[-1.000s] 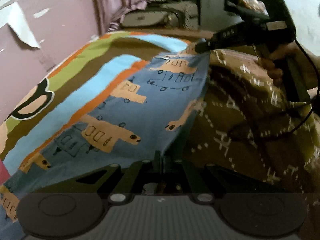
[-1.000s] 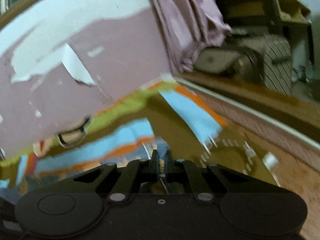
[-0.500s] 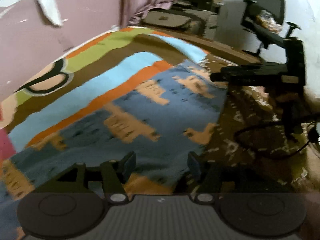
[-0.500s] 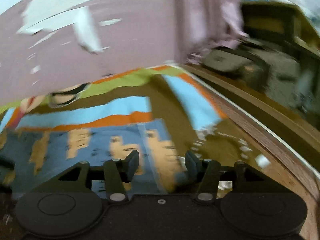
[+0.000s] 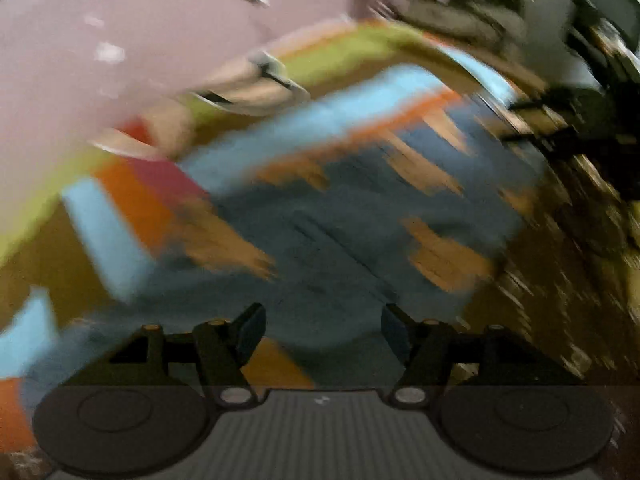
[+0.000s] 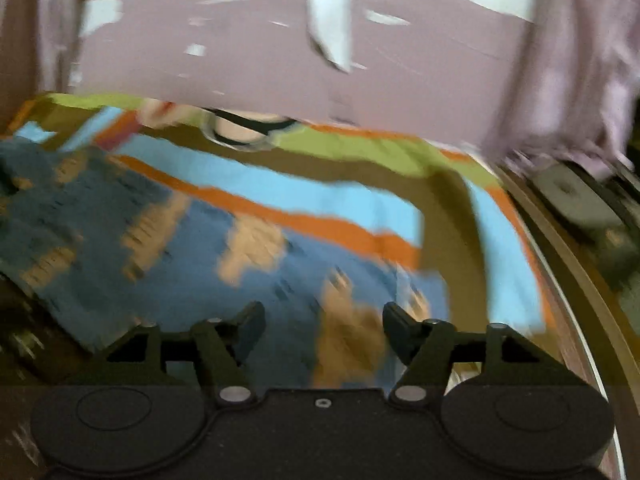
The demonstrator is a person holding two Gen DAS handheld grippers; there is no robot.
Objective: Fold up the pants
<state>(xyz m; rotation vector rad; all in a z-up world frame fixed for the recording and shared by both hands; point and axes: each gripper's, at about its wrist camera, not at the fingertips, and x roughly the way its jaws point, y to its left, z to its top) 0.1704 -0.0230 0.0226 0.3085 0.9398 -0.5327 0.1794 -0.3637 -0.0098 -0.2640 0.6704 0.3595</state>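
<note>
The blue pants (image 5: 360, 216) with tan animal prints lie flat on a striped bedcover (image 5: 352, 104); both views are smeared by motion. My left gripper (image 5: 323, 334) hangs over the near part of the pants, its jaws opening, nothing between them. The right gripper's dark body (image 5: 560, 120) shows at the far right edge of the left wrist view. In the right wrist view the pants (image 6: 192, 240) spread to the left and below my right gripper (image 6: 323, 334). Its jaws are opening too, and no cloth is pinched between them.
A mauve wall (image 6: 280, 48) with peeling white patches backs the bed. A pale curtain (image 6: 568, 80) hangs at the right. The bed's wooden edge (image 6: 576, 280) runs down the right side. A dark patterned blanket (image 5: 560, 248) lies right of the pants.
Both grippers let go of the pants and their jaws spread apart. Both hands pulled back and rolled, so more of the pants and the wall came into view.
</note>
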